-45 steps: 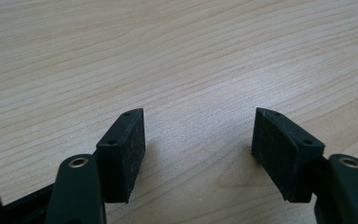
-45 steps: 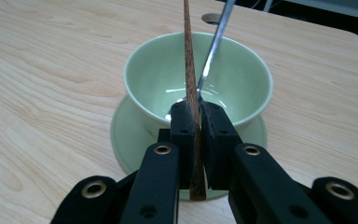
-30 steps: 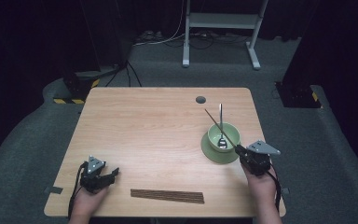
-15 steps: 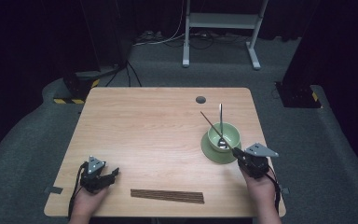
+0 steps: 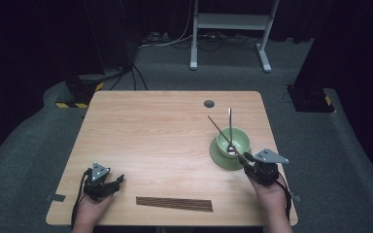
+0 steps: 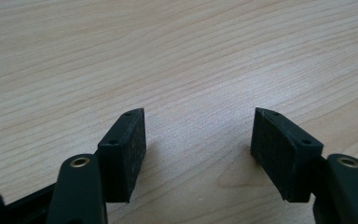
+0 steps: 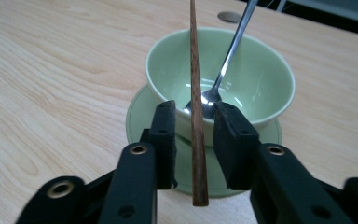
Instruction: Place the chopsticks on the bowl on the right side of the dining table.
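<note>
A pale green bowl sits on a matching saucer at the table's right, with a metal spoon leaning in it. My right gripper is at the saucer's near edge. Its jaws have just been opening. A brown chopstick stands between them with a gap on either side and leans across the bowl beside the spoon. My left gripper rests at the front left, open, over bare wood.
A row of several brown chopsticks lies along the table's front edge, between the two hands. A round cable hole is near the far edge. Dark floor, cables and a white stand surround the table.
The chopstick's far tip has swung slightly to the left over the bowl. Both hands have stayed where they were.
</note>
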The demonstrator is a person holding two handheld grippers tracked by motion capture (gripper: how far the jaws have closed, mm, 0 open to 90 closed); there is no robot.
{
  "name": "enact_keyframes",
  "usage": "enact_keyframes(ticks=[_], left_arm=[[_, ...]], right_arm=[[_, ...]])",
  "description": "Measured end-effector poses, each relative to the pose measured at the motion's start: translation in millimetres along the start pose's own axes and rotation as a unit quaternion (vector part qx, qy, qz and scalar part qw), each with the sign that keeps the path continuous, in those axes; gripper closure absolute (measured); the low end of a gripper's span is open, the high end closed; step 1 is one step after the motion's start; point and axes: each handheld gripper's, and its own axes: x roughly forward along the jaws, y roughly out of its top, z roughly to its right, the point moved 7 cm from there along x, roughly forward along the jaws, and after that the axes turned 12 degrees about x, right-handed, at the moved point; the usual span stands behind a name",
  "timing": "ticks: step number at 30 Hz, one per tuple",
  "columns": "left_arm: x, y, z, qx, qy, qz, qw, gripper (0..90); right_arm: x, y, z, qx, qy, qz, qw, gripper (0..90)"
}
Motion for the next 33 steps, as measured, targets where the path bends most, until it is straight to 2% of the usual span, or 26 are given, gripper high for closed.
enact_keyframes(ticks=[6,7,8,9,12,14,15,16,23,26,28,30,33], left_arm=[[0.0,0.0,-0.1,-0.001,-0.001,0.000,1.0000,35.6],[-0.1,-0.1,-0.2,0.000,-0.001,-0.001,1.0000,35.6],[0.0,0.0,0.0,0.000,0.000,0.000,1.0000,35.5],[0.1,0.1,0.0,0.001,0.000,0.000,1.0000,35.5],[0.7,-0.2,-1.0,-0.008,-0.008,-0.001,0.9999,35.3],[0.4,-0.2,-0.7,-0.004,-0.006,-0.001,1.0000,35.2],[0.4,-0.2,-0.7,-0.004,-0.006,-0.001,1.0000,35.3],[0.5,-0.1,-0.7,-0.003,-0.006,-0.001,1.0000,35.3],[0.5,-0.1,-0.7,-0.003,-0.008,-0.001,1.0000,35.3],[0.6,-0.1,-0.4,-0.002,-0.010,-0.001,0.9999,35.4],[0.4,0.2,0.2,0.002,-0.006,0.000,1.0000,35.3],[-0.1,0.3,0.6,0.009,-0.002,-0.001,1.0000,35.4],[0.4,0.1,-0.3,0.001,-0.008,-0.001,1.0000,35.5]], right_arm=[[-7.7,12.2,-15.3,-0.002,0.013,0.023,0.9996,56.5],[-9.4,14.2,-20.4,0.000,0.021,0.026,0.9994,54.9],[-11.5,17.6,-31.5,-0.003,0.037,0.030,0.9988,52.1],[-11.6,18.2,-35.2,-0.003,0.043,0.030,0.9986,50.9],[-9.3,18.1,-49.9,-0.004,0.062,0.023,0.9978,47.1],[-5.9,16.6,-58.4,-0.008,0.071,0.015,0.9973,44.6],[-5.9,16.6,-58.4,-0.008,0.071,0.015,0.9973,44.6],[-1.2,13.9,-67.3,-0.007,0.082,0.006,0.9966,42.2],[13.9,2.9,-90.4,-0.016,0.109,-0.021,0.9937,38.8],[15.9,-1.3,-97.2,-0.016,0.111,-0.033,0.9931,38.3],[15.2,-5.2,-100.5,-0.038,0.099,-0.037,0.9936,38.3],[13.9,-9.3,-103.5,-0.032,0.103,-0.040,0.9933,38.2],[15.3,-21.0,-109.1,-0.022,0.116,-0.038,0.9923,38.2]])
